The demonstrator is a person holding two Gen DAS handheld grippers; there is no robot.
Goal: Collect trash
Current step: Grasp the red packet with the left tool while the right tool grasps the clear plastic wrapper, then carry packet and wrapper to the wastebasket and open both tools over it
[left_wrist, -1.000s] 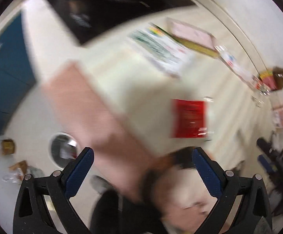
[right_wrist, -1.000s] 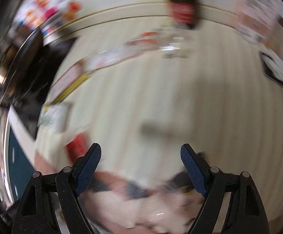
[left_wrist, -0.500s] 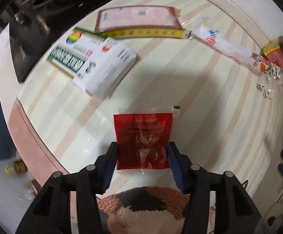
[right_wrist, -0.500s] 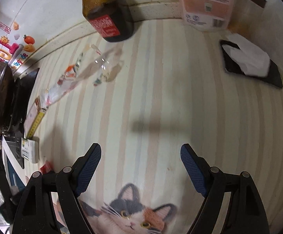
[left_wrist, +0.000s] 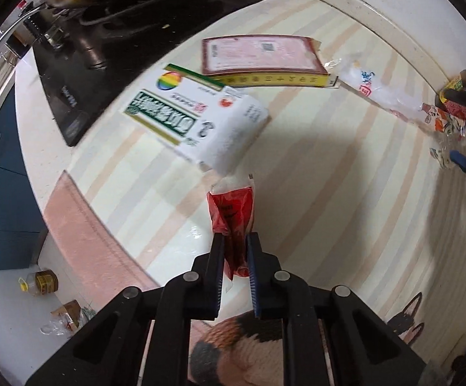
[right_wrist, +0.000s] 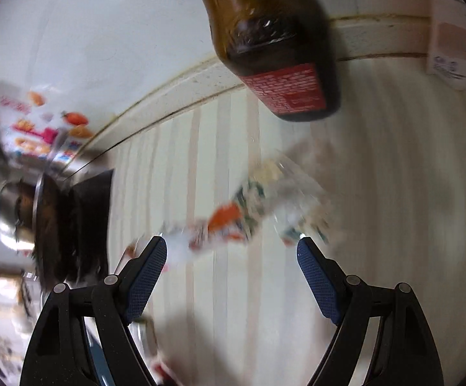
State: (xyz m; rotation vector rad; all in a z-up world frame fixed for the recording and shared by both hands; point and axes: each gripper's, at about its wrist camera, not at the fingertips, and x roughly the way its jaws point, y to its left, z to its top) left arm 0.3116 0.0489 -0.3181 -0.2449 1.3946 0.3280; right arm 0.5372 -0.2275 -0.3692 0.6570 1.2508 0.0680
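Two pieces of trash are in play. A crumpled red plastic sachet (left_wrist: pixel 233 215) on the striped countertop (left_wrist: pixel 329 193) is pinched between the closing jaws of the left gripper (left_wrist: pixel 235 257), which points straight down; lifting it likely comes next. The right gripper (right_wrist: pixel 231 267), angled downward, narrows its wide jaws around a clear printed wrapper (right_wrist: pixel 265 212) without touching it, below a brown bottle (right_wrist: pixel 274 48).

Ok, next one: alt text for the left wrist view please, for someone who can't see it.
The left gripper is closing its jaws on a crumpled red plastic wrapper above a striped countertop. Beyond it lie a white packet with green lettering, a pink and yellow box and a long clear wrapper, with a black stove at the upper left.
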